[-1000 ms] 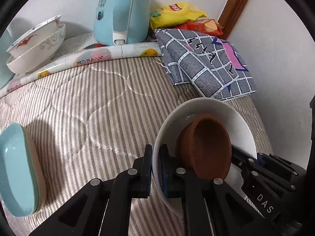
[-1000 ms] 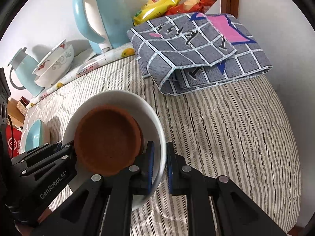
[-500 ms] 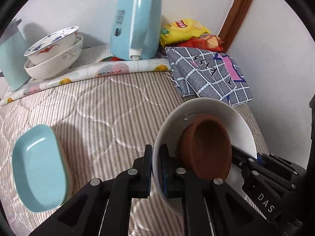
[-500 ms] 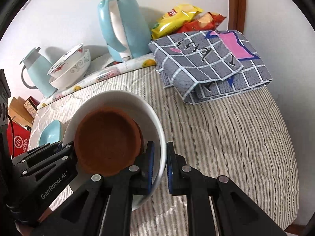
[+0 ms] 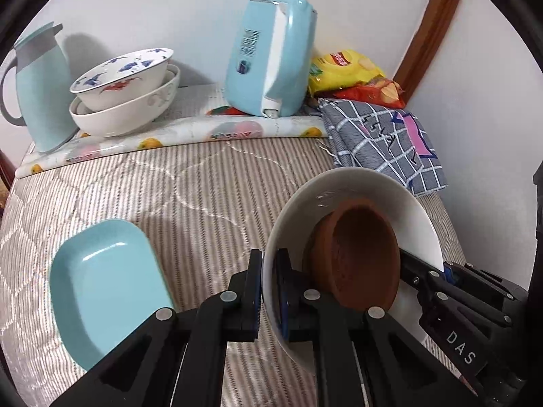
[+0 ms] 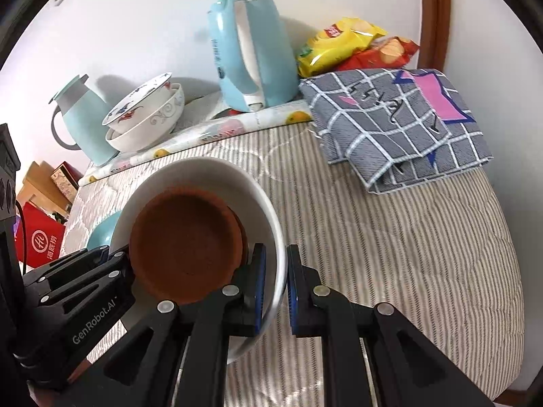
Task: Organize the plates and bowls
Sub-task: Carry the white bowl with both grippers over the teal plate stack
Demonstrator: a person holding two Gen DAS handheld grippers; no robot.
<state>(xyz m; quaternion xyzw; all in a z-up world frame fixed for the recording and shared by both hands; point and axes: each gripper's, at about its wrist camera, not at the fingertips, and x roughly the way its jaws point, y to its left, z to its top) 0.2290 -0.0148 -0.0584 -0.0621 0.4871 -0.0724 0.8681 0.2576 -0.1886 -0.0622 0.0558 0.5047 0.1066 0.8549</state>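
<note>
Pinching opposite rims of the white bowl (image 5: 359, 183), my left gripper (image 5: 269, 291) and right gripper (image 6: 274, 288) hold it above the striped bedcover (image 5: 203, 183), the brown bowl (image 6: 183, 247) nested inside.

Two close wrist views, angled downward, sharing the white bowl (image 5: 353, 186).

left tongs (image 5: 269, 291): pinched tight, angled steeply down | right tongs (image 6: 275, 288): pinched tight, angled steeply down

Glossy white bowl (image 5: 356, 186) holds matt, clay-like brown dish (image 5: 359, 257).
</note>
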